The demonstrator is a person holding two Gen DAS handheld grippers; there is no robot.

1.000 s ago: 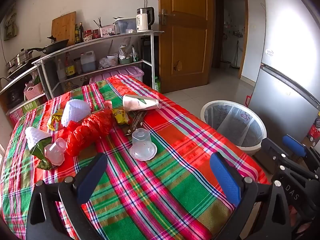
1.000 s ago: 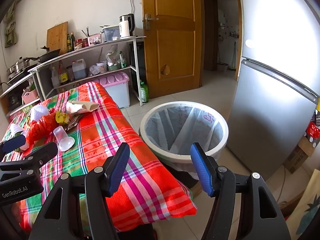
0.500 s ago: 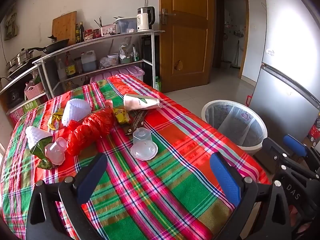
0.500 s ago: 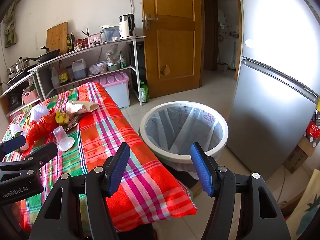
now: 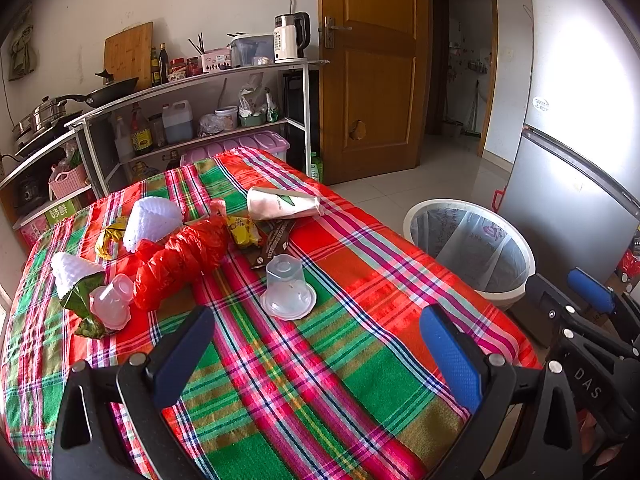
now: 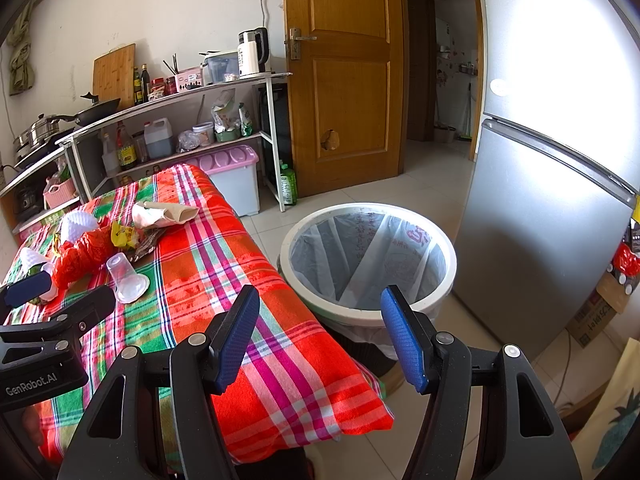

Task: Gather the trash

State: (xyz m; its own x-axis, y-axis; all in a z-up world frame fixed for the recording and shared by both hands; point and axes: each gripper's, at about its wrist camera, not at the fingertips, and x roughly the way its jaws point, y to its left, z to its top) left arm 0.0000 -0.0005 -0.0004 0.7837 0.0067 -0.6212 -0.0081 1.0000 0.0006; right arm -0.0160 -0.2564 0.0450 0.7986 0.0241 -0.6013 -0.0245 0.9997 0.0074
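Note:
Trash lies on the plaid tablecloth (image 5: 320, 360): an upturned clear plastic cup (image 5: 286, 286), a second clear cup (image 5: 112, 300), a crumpled red plastic bag (image 5: 180, 260), white foam nets (image 5: 150, 222), a yellow wrapper (image 5: 242, 232), a brown wrapper (image 5: 276, 240) and a rolled paper wrap (image 5: 280, 204). A white bin with a clear liner (image 6: 368, 256) stands on the floor right of the table. My left gripper (image 5: 316, 344) is open and empty above the table's near part. My right gripper (image 6: 320, 328) is open and empty over the table's corner, next to the bin.
A grey fridge (image 6: 540, 200) stands right of the bin. Metal shelves (image 5: 192, 120) with bottles, pans and a kettle line the far wall. A wooden door (image 5: 372, 80) is behind the table. A cardboard box (image 6: 596, 312) sits by the fridge.

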